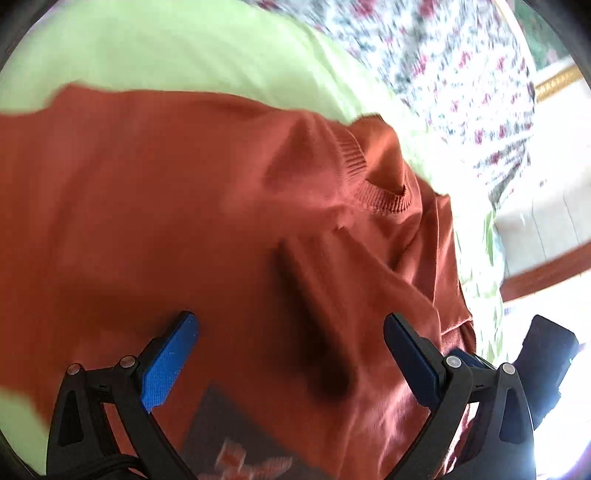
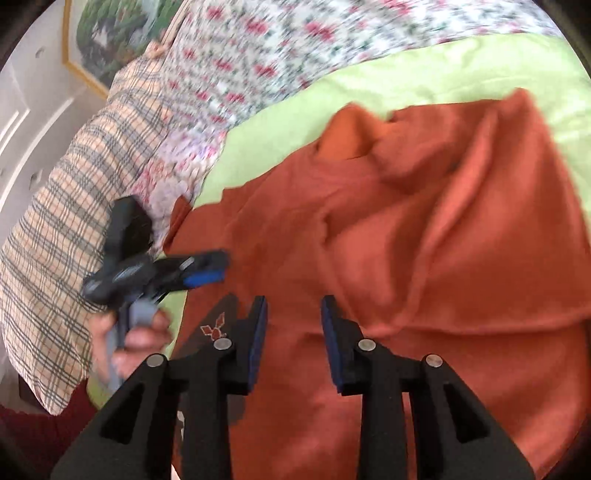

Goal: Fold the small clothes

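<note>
A rust-orange T-shirt (image 1: 192, 206) lies rumpled on a light green sheet (image 1: 166, 48), its ribbed collar (image 1: 384, 199) toward the right and a dark printed patch (image 1: 236, 435) near my left gripper. My left gripper (image 1: 290, 332) is open, its blue pads spread wide just above the shirt, holding nothing. In the right wrist view the shirt (image 2: 424, 240) fills the middle and right. My right gripper (image 2: 293, 310) is open with a narrower gap, over the shirt near the print (image 2: 214, 328). The left gripper (image 2: 199, 269) shows there, held in a hand, at the shirt's left edge.
A floral cover (image 2: 258, 55) lies beyond the green sheet (image 2: 424, 70). A plaid pillow (image 2: 62, 221) sits at the left. A framed picture (image 2: 110, 33) hangs on the wall behind. A wooden bed edge (image 1: 546, 273) and a dark device (image 1: 546, 354) are at the right.
</note>
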Tool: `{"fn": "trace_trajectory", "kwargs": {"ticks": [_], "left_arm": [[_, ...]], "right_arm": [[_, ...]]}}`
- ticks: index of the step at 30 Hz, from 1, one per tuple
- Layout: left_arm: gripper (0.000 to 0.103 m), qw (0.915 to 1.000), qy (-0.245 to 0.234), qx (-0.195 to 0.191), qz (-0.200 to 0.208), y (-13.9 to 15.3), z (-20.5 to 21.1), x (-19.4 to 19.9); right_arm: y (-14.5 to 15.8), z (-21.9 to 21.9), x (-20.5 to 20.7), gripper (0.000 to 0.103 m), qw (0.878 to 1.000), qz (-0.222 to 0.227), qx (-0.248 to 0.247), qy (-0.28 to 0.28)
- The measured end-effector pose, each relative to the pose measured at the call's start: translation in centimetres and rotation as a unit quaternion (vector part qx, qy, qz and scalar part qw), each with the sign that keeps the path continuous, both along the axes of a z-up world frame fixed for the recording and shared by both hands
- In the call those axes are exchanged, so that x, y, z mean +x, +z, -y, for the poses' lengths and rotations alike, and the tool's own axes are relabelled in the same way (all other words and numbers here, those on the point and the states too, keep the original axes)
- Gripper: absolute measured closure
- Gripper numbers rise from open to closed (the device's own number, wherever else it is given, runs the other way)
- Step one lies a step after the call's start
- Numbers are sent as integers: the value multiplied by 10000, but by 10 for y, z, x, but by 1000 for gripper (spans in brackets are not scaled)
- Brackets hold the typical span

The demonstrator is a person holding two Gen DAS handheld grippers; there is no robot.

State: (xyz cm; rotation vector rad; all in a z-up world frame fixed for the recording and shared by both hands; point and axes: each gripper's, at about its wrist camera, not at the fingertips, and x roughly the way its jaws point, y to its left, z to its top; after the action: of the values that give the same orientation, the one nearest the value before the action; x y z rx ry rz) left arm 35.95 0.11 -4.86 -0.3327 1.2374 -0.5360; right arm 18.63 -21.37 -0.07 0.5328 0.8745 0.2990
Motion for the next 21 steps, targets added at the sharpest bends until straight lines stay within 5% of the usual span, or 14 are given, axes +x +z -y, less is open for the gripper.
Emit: {"fn": "trace_trajectory", "kwargs": {"ticks": [1, 3, 4, 5, 8, 10, 14, 18, 21], "left_arm": [[5, 9998, -90, 178, 93, -1, 11, 8], [38, 9988, -269, 234, 339, 4, 21, 8], [90, 9981, -401, 205, 417, 6, 28, 6], [97, 9982, -447, 149, 378, 6, 30, 4], [99, 9947, 139, 287, 978, 23, 15, -17], [99, 9896, 721, 49, 1247, 36, -11, -32], [99, 9757, 1813, -347, 1181, 29, -76, -58], [97, 9808, 1715, -521, 769, 4, -90, -59], [74, 9856, 1498, -603, 501, -13, -82, -49]], "right_arm": [[2, 3, -5, 72, 10000, 17, 5, -83], [4, 13, -18, 72, 9996, 36, -58, -282], [5, 15, -21, 72, 9994, 41, -66, -343], [7, 20, -25, 72, 9991, 61, -51, -428], [9, 28, -29, 72, 9982, 108, -43, -586], [10, 33, -30, 72, 9976, 122, -57, -681], [10, 44, -36, 72, 9961, 156, -40, -865], [5, 56, -39, 72, 9941, 92, -96, -1072], [5, 64, -39, 72, 9926, 29, -203, -1193]]}}
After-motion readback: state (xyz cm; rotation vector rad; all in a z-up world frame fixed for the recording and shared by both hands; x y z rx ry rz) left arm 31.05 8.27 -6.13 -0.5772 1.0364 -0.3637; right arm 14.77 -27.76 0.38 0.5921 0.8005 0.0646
